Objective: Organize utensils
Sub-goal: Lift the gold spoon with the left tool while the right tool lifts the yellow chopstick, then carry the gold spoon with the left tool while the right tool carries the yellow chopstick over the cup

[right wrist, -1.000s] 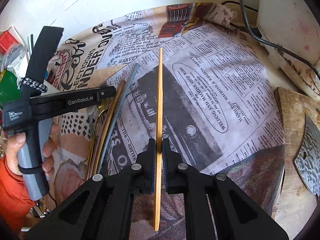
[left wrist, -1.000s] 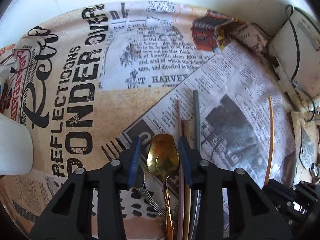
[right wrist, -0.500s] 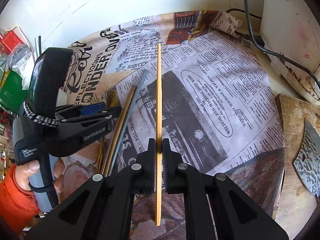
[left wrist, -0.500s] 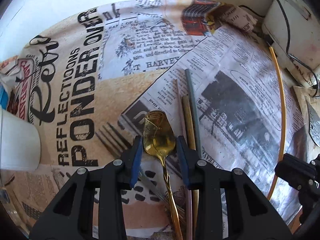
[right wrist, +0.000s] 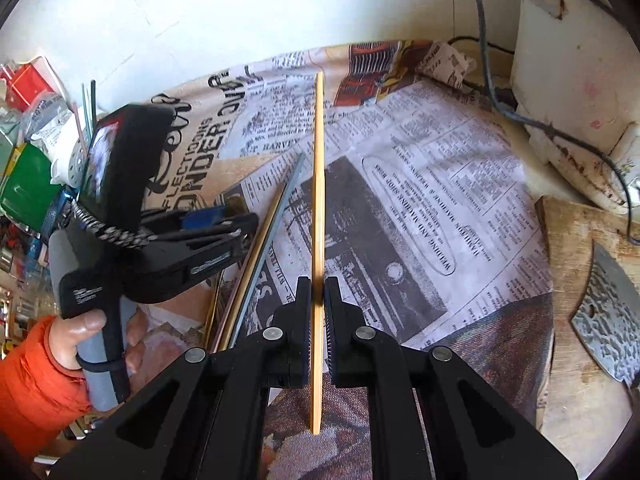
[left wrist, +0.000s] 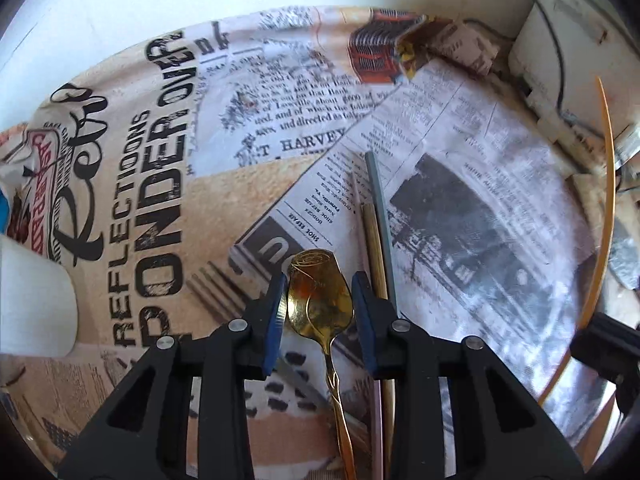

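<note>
In the left wrist view my left gripper point(left wrist: 320, 304) stands around the bowl of a gold spoon point(left wrist: 320, 300); its blue pads sit close on both sides, and contact is unclear. A grey chopstick point(left wrist: 380, 216) and a tan one point(left wrist: 374, 248) lie just right of it on the newsprint cloth point(left wrist: 480, 200). My right gripper point(right wrist: 318, 304) is shut on a yellow wooden chopstick point(right wrist: 319, 184) and holds it lifted above the cloth. That chopstick also shows at the right edge of the left wrist view point(left wrist: 606, 208). The left gripper also shows in the right wrist view point(right wrist: 224, 220).
A white cup point(left wrist: 32, 300) stands at the left. A white box with cables point(right wrist: 572, 92) is at the back right. A wooden board point(right wrist: 580, 320) with a cleaver blade point(right wrist: 608, 316) lies at the right. Packets and clutter point(right wrist: 28, 160) crowd the far left.
My right gripper has lifted the yellow chopstick higher above the cloth. My left gripper has risen and tilted with the gold spoon between its pads.
</note>
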Demonstrator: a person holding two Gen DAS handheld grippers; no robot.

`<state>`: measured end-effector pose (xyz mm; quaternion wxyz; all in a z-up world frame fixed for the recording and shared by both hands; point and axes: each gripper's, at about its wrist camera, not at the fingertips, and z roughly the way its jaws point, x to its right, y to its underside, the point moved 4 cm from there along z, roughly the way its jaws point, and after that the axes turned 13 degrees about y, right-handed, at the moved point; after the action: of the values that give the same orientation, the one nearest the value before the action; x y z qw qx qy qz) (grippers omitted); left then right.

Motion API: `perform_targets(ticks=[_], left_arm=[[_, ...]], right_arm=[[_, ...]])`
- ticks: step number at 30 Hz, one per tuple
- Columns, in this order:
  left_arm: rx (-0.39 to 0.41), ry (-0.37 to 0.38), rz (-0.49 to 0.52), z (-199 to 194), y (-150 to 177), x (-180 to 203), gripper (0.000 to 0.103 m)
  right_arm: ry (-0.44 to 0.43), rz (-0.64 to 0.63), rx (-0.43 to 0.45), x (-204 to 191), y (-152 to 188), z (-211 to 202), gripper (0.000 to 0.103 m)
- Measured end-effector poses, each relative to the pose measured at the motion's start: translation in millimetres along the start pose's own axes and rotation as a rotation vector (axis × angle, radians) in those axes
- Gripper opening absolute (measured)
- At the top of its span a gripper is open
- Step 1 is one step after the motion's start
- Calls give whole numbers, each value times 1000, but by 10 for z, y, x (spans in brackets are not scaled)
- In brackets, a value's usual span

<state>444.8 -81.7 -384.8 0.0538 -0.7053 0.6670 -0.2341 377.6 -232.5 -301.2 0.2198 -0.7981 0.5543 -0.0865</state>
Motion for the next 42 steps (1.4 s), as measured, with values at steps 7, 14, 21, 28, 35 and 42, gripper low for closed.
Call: perform_targets(ticks=[7,14,21,28,35,42], left_arm=[[98,72,-14,-587,46,32,32],[176,71,-7,-1081,205,81,32],[258,69,-25,-1471,326,33,32],[344,70,-49,-1884,388,-110,32],[449,49,-70,-2369,384,-356,32],[515,28,-74,-2768,406,-683,32]], right_arm=[[-11,-2,42,-78,-58,-139,6],[-17,-16,63,-215,-63,-247,6],[-16,-48,102,-407,-117,-424,6],[-18,-76,160,-649,-270,-629,6],[-19,-105,214,-959,-444,-832,5],[-35,-132,271,-1326,-550,-1022,5]])
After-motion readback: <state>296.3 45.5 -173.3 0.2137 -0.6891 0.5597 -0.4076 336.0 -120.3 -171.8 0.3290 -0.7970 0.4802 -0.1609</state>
